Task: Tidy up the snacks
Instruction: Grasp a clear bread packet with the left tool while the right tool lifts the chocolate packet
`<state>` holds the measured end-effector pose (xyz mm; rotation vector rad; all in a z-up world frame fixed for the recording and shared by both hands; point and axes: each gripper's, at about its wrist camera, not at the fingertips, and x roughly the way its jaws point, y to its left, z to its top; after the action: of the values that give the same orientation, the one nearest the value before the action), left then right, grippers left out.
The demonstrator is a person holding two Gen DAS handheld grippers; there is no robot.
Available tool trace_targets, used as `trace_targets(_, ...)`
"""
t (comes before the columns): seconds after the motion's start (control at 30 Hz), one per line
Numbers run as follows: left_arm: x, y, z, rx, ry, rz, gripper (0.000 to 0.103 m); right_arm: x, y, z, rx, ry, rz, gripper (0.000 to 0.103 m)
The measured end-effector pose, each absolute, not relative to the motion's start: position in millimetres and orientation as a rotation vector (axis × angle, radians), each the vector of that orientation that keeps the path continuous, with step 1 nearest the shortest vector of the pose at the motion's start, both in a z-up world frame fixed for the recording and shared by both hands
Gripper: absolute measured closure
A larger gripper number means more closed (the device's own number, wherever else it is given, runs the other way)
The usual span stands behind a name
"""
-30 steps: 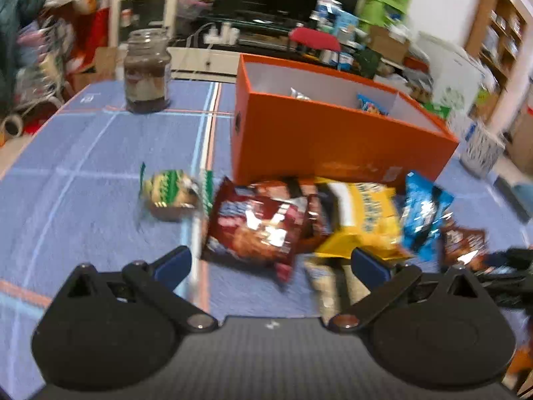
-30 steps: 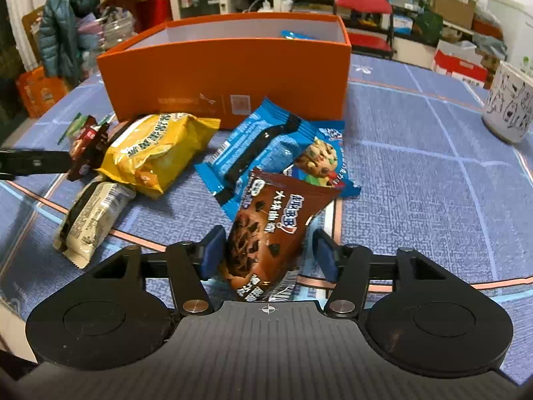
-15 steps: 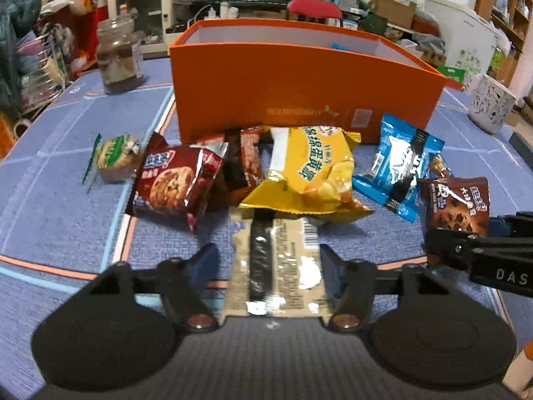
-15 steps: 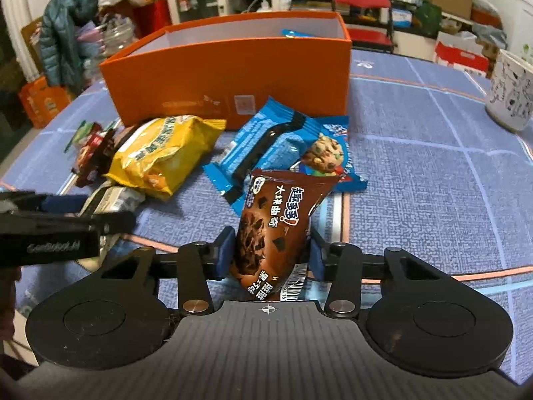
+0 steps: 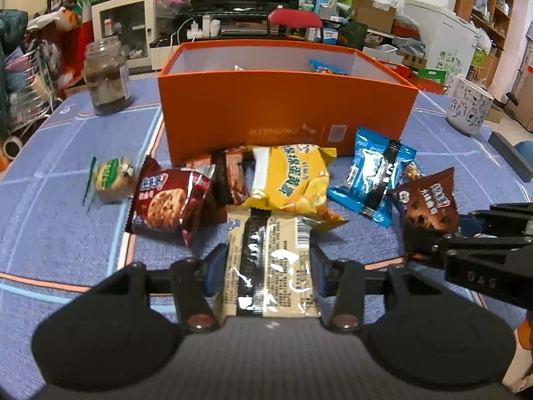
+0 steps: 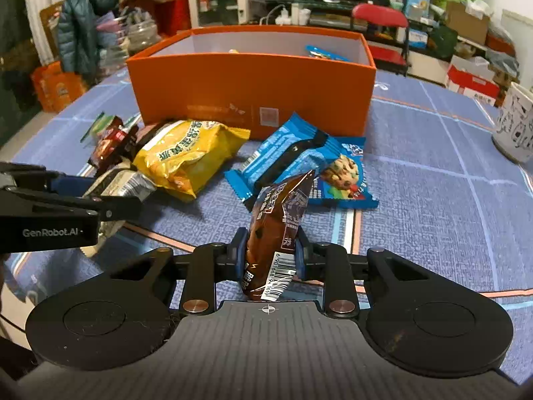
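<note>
The blue-grid table (image 5: 50, 233) fills most of both views, and across the upper middle of each sits the orange box (image 5: 286, 106), open-topped, with a blue packet or two already lying inside at the upper right. That is surely where the snacks are bound. The rest wait in a loose heap along its near wall, within easy reach of either hand.

Largest in the heap is the yellow bag (image 5: 289, 176) at centre, the blue cookie packet (image 5: 373, 173) to its right, the dark red cookie packet (image 5: 170, 200) to its left and a small green-wrapped cake (image 5: 111, 183) further left. At far upper left stands a glass jar (image 5: 106, 80), at far right a white patterned cup (image 5: 469, 106) (neither looks part of the job).

The left gripper (image 5: 266, 266), low in its own view, has its fingers pressed narrow against both long edges of the beige packet (image 5: 269, 260), which lies flat, gripped across its width.

The right gripper (image 6: 269, 253) is closing hard on the brown cookie packet (image 6: 276, 230), crumpling its middle so that it stands up on end, ready to lift.
</note>
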<state>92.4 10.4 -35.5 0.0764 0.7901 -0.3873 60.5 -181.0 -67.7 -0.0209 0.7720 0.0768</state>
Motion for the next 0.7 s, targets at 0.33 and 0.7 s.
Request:
trace_targets(0.33,89.8,8.1,-29.1,0.08,0.781,-0.399,0.056,60.5,-182.3,-62.6,0.012,0.768,0.108,0.098)
trace_targets(0.7,86.6,10.5,-19.3,0.061,0.779,-0.4,0.056,63.6,-173.6,-64.9,-0.007,0.787,0.118,0.101)
